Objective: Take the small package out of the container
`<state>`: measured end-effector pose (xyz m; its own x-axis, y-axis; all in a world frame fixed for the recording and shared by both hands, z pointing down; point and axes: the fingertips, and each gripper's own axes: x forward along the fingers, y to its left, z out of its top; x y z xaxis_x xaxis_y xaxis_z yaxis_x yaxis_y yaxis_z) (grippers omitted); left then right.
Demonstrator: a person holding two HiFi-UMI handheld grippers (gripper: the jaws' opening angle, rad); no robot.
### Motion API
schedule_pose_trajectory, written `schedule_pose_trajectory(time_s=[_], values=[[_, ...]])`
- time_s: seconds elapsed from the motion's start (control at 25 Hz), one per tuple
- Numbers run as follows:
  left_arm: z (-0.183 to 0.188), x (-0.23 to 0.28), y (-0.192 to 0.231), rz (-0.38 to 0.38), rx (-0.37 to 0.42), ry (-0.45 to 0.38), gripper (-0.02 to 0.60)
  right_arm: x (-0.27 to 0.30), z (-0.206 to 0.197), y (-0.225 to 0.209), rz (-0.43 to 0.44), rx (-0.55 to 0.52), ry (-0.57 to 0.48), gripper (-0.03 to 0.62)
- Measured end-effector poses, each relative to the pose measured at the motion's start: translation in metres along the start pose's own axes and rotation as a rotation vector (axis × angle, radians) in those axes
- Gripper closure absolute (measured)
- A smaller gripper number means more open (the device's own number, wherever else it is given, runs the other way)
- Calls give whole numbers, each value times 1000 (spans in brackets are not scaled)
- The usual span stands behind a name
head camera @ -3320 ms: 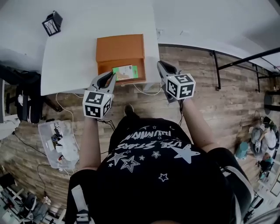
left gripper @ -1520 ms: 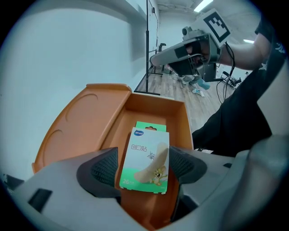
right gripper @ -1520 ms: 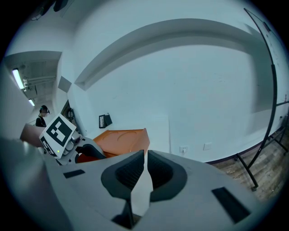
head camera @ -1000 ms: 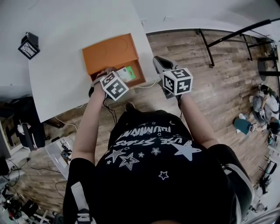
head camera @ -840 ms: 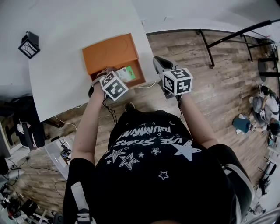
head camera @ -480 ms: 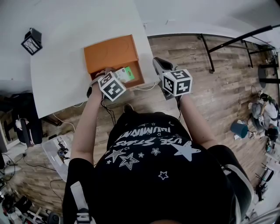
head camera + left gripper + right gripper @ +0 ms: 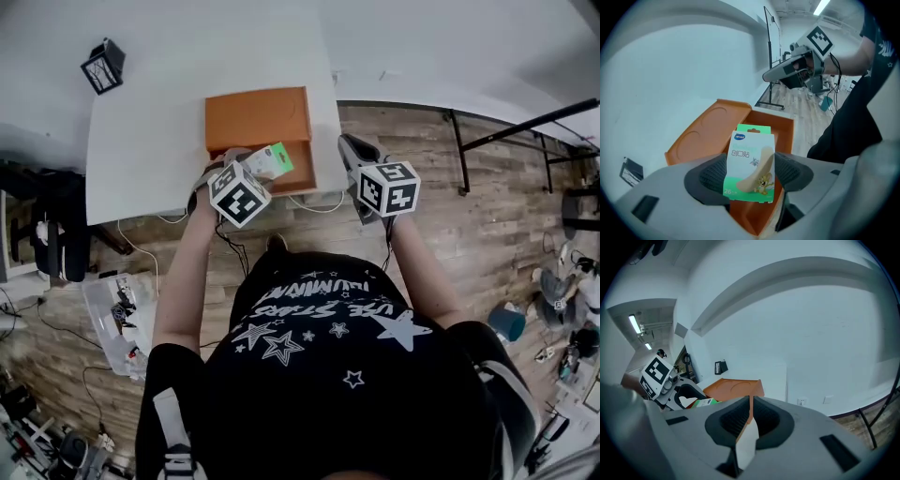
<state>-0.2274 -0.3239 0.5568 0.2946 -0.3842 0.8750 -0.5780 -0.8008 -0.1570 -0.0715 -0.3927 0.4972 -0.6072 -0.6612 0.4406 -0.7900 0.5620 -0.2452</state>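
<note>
The small package [image 7: 273,161], a green and white box of plasters, is clamped upright between the pads of my left gripper [image 7: 251,169]. In the left gripper view the package [image 7: 751,159] stands just above the open tray of the orange container [image 7: 780,129]. The container [image 7: 258,120] lies on the white table [image 7: 150,141], near its front edge. My right gripper [image 7: 350,147] hovers off the table's right front corner, to the right of the container. Its jaws are shut with nothing between them, and in its own view the right gripper [image 7: 750,403] looks toward the container [image 7: 736,387].
A small black object [image 7: 103,66] sits at the table's far left corner. A clear plastic bin [image 7: 117,319] and cables lie on the wooden floor to the left. A black metal frame [image 7: 506,131] stands at the right.
My left gripper went from open in front of the container to shut on the package inside it. It has since lifted the package slightly. The right gripper has hardly moved.
</note>
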Motion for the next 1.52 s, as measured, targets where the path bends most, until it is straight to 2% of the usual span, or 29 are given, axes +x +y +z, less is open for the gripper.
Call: schedule_pose_trajectory(time_s=[0.16,0.44,0.72,0.96,1.52], values=[[2,-24,8,89,-89,-60,236,-6,-2,9,38,-10,1,540],[9,-76,17,235,-307,-207,236,-14,8,27,137,-53,-6,540],[8,-123,-23,325,-510,-348,236,-47,-2,45,214,-94,-15,540],[3,-134,-60,328,-599,-390,236,-67,-16,54,275,-109,-1,540],[-16,-160,-180,424,-721,-445,236,-157,-69,63,356,-152,20,540]])
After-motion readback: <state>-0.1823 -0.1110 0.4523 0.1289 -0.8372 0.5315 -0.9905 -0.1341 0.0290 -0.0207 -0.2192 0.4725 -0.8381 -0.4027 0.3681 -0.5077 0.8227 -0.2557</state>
